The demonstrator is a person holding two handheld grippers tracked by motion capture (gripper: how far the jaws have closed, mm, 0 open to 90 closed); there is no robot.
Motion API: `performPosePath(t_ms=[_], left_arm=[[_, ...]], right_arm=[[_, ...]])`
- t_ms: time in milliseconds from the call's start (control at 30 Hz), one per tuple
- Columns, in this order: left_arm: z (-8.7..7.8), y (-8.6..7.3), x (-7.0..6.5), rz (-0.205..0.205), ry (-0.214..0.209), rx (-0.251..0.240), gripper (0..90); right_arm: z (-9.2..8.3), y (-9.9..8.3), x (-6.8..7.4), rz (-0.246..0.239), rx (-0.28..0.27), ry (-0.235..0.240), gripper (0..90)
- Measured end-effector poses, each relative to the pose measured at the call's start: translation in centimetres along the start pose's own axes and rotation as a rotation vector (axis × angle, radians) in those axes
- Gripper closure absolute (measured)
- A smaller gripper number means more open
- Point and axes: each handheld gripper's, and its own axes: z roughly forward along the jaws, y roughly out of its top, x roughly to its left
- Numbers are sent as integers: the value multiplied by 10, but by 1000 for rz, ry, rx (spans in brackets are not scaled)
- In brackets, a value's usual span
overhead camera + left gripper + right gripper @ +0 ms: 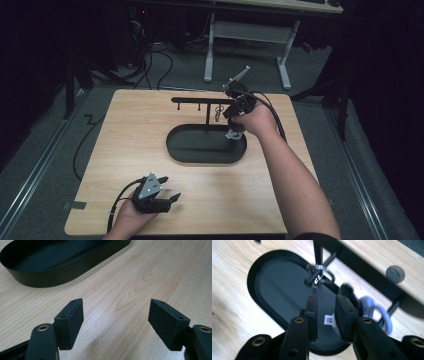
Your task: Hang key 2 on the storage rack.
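Below, oval matte-black tray [262, 272]; glossy metal keyring [318, 275] on thin rack peg [322, 267].

I can't make out a single readable word or number from here. Just past my right gripper's [325, 315] fingertips, a small silver tag [318, 277] hanging on a peg of the black rack [367, 270] carries dark marks, too blurred to read. Between those fingers [312, 312], lower down, a small white label [328, 320] shows a tiny dark print that I can't decipher either.
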Motion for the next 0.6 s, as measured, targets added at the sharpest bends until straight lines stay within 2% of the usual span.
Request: performPosePath(t_ms=[133, 267, 467, 600], left_arm=[[-1, 1, 1, -15, -2, -9, 297], [1, 1, 2, -23, -7, -13, 298], [3, 1, 0, -22, -13, -9, 299], [3, 1, 0, -19, -26, 2, 306]], right_arm=[[-2, -17, 3, 16, -18, 27, 661], [4, -38, 7, 25, -29, 58, 617], [14, -67, 12, 49, -90, 86, 551], [22, -86, 18, 43, -123, 91, 502]])
